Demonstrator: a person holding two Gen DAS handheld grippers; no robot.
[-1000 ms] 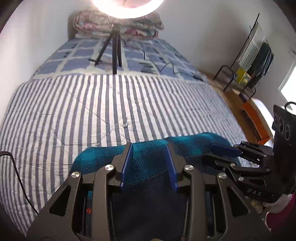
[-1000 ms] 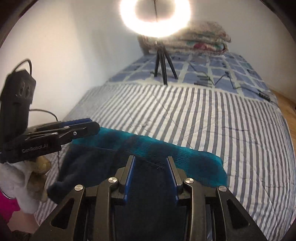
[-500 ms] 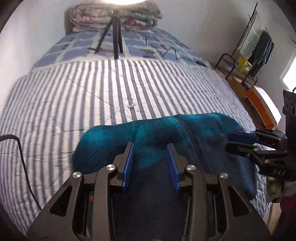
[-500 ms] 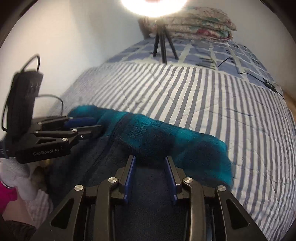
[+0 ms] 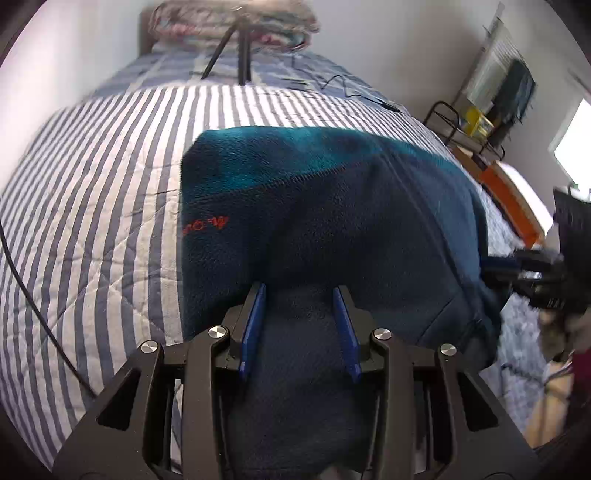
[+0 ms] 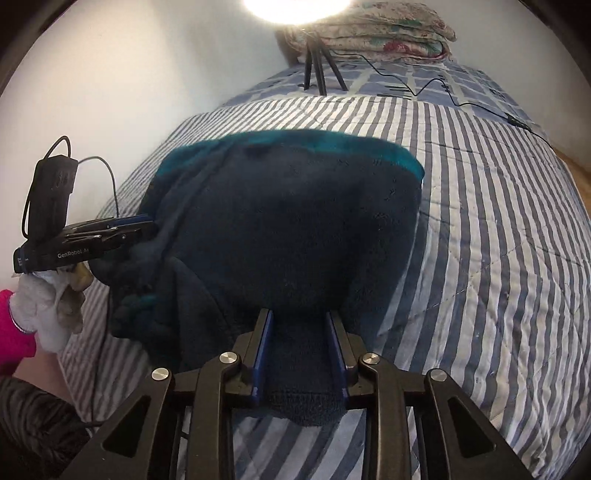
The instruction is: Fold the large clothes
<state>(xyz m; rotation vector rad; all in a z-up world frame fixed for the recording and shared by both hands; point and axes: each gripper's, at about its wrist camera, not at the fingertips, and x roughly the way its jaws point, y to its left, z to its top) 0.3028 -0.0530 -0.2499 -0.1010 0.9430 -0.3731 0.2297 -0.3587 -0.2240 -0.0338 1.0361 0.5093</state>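
Note:
A navy fleece garment (image 5: 332,206) with a teal band along its far edge and a red logo lies draped on the striped quilt (image 5: 110,184). My left gripper (image 5: 299,290) is shut on a bunched navy fold at the garment's near edge. In the right wrist view the same fleece (image 6: 295,221) spreads out ahead, and my right gripper (image 6: 299,314) has its jaws closing on the hem that fills the gap between the pads. Each gripper shows in the other's view: the right gripper (image 5: 498,264) at the garment's right side, the left gripper (image 6: 144,225) at its left side.
A ring-light tripod (image 6: 314,62) stands on the far part of the bed, with folded bedding (image 6: 388,33) behind it and a black cable (image 6: 461,99) across the checked cover. A clothes rack (image 5: 491,103) stands right of the bed. A white-gloved hand (image 6: 44,306) holds the left gripper.
Both grippers moved forward and down over the bed with the fleece. The garment now lies further up the quilt, with much more of its navy side showing and the teal band at the far edge.

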